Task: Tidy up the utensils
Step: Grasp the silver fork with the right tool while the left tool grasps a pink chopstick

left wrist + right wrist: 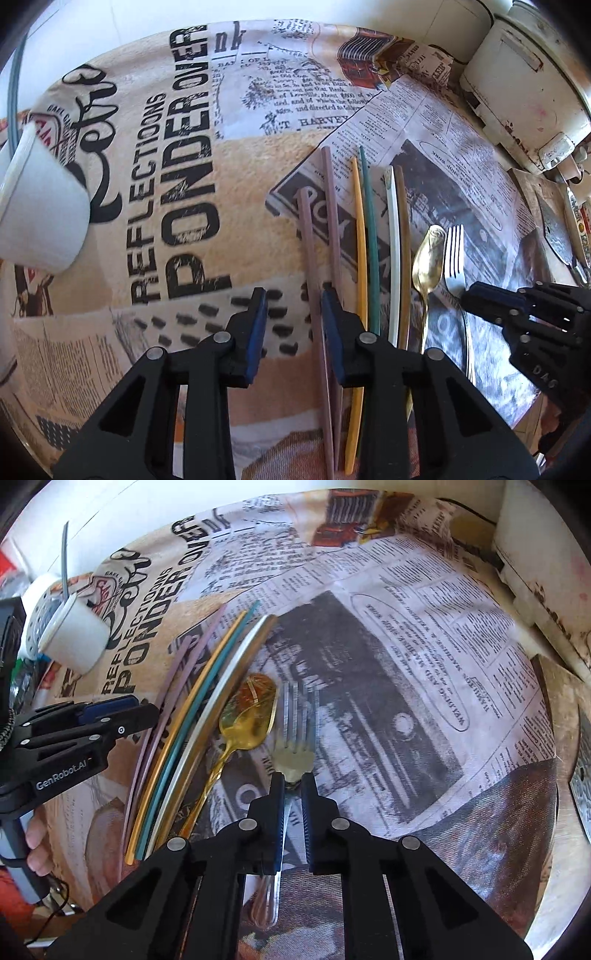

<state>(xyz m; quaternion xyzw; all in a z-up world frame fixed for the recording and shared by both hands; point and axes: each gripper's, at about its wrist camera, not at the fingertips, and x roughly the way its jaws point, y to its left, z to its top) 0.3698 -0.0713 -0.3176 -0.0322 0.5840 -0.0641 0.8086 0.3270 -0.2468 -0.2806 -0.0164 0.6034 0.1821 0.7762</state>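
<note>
- Right wrist view: right gripper (293, 781) points steeply down at the table; its jaws stand close together at the neck of the silver fork (295, 731), just below the tines. Fork handle runs back between the fingers toward 6 o'clock. Reads as clenched on the fork; tines blurred.
- Gold spoon (249, 716) lies just beside the fork at its 9 o'clock, bowl toward 12, handle slanting to 7 o'clock.
- Further toward 9 o'clock, a fan of chopsticks (192, 716): brown, white, green, yellow, then two mauve ones, side by side.
- Left wrist view: left gripper (293, 295) with jaws partly apart; nothing between the pads but printed tablecloth (147, 184). Its right finger overlaps the mauve chopsticks (317, 236); whether it touches them I cannot tell. Not gripping anything.
- White cup (40, 206) at 9 o'clock, tipped in the fisheye; well apart from the utensils.
- Same view, right gripper enters at 3 o'clock, its tip over the fork's neck.
- White appliance (528, 85) at 1 o'clock, at the table's far edge.
- A knife blade (557, 232) on a wooden board at 3 o'clock, near the fork but apart.
- Right wrist view, 8 o'clock: a person's hand (37, 840) on the left gripper's handle.
</note>
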